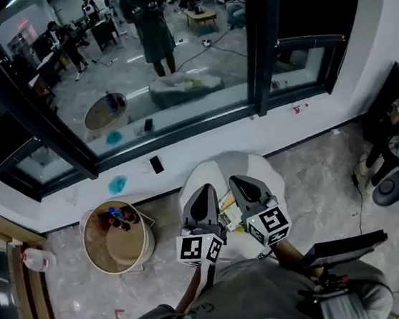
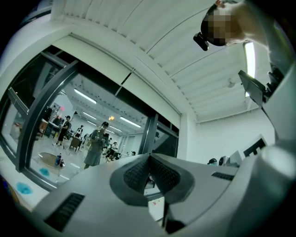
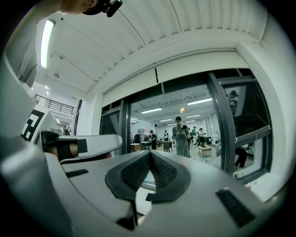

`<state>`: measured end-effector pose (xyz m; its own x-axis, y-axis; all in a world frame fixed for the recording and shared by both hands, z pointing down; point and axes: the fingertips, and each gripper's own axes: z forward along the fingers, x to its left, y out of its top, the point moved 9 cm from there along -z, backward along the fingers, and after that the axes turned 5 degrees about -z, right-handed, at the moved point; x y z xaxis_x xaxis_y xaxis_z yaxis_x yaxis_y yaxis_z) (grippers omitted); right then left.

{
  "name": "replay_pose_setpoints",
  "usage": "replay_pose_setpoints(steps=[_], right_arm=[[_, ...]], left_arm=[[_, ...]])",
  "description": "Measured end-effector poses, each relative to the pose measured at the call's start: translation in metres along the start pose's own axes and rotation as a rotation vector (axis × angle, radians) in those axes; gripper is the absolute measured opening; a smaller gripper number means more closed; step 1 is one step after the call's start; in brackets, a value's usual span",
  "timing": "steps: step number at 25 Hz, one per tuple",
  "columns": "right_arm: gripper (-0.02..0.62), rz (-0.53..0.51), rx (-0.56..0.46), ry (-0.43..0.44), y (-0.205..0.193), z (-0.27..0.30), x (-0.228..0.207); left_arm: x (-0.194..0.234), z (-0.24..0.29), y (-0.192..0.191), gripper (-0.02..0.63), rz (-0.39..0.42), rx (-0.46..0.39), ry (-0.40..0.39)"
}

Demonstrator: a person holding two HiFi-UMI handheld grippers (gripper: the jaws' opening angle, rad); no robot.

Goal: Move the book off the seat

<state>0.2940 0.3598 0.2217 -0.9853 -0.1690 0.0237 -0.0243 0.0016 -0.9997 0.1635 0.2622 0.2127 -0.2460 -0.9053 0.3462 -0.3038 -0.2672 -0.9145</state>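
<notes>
Grey pads meet flat on both my grippers, with nothing caught between them. The left gripper (image 1: 205, 190) and the right gripper (image 1: 237, 181) hang side by side, just apart, above the seat (image 1: 258, 166). In each gripper view the ribbed pads (image 2: 138, 173) are pressed shut along one seam.

Under them the book (image 1: 228, 213) lies on the seat. Only a strip of it shows between the two grippers; the rest is hidden beneath them. The seat is round and white, on a speckled floor (image 1: 320, 198) close to the wall.

Near its left side stands a round wooden table (image 1: 107, 257) with small bottles (image 1: 120, 217) at its far edge. Beyond, a black phone (image 1: 156, 165) lies on the white ledge (image 1: 205, 147) under the dark-framed window (image 1: 261, 46). Through the glass, people (image 1: 150, 24) stand in a lit room.
</notes>
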Motion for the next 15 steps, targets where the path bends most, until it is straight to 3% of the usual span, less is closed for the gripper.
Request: replay_pose_setpoints(steps=[6,15], right_arm=[[0.014,-0.068,-0.065,-0.047,0.016,0.007,0.003],[0.014,-0.069,-0.013,-0.046,0.021,0.009,-0.02]], left_arm=[[0.003,0.014,0.011,0.012,-0.008,-0.028,-0.082],[-0.001,0.038,0.007,0.012,0.062,-0.007,-0.02]])
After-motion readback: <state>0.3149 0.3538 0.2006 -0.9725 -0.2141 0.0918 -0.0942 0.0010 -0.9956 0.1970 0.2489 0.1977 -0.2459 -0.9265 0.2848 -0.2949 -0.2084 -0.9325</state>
